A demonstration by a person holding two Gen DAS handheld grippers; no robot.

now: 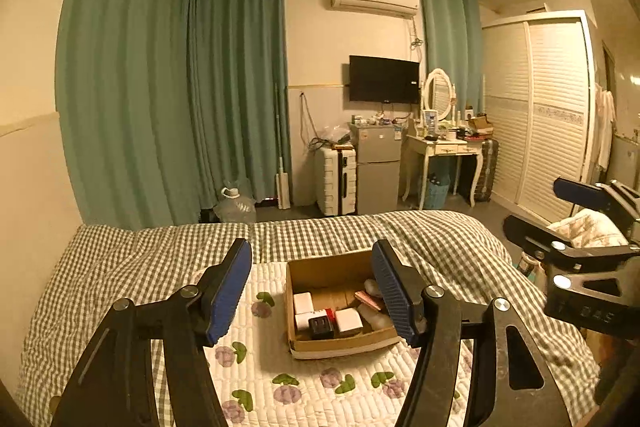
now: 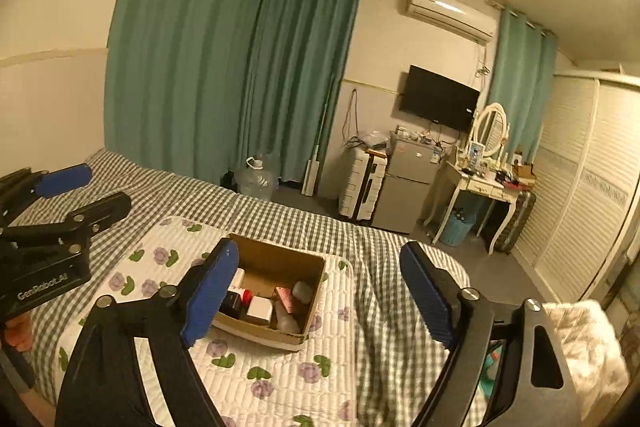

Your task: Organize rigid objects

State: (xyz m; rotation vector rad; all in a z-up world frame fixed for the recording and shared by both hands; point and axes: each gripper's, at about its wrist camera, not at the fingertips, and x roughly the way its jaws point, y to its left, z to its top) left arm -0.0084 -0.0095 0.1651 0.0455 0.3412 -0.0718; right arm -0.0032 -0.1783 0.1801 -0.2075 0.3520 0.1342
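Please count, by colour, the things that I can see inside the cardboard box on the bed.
In the cardboard box:
White boxes: 3
Black item: 1
Pink box: 1
Pale bottles: 2
Total: 7 visible; a red bit is partly hidden, not counted.

So there's this open brown cardboard box (image 1: 334, 307) (image 2: 276, 287) sitting flat on a white quilted pad with purple flowers (image 1: 280, 375) (image 2: 280, 367) on the bed. Inside it's a jumble: two small white cubes (image 1: 303, 303) stacked along the left wall, another white cube (image 1: 348, 322) (image 2: 259, 310) next to a black adapter-looking block (image 1: 321, 327) (image 2: 232, 303). On the right side there's a pink flat packet (image 1: 368, 299) (image 2: 287, 299) leaning on some pale rounded bottles (image 1: 374, 315) (image 2: 288, 321).
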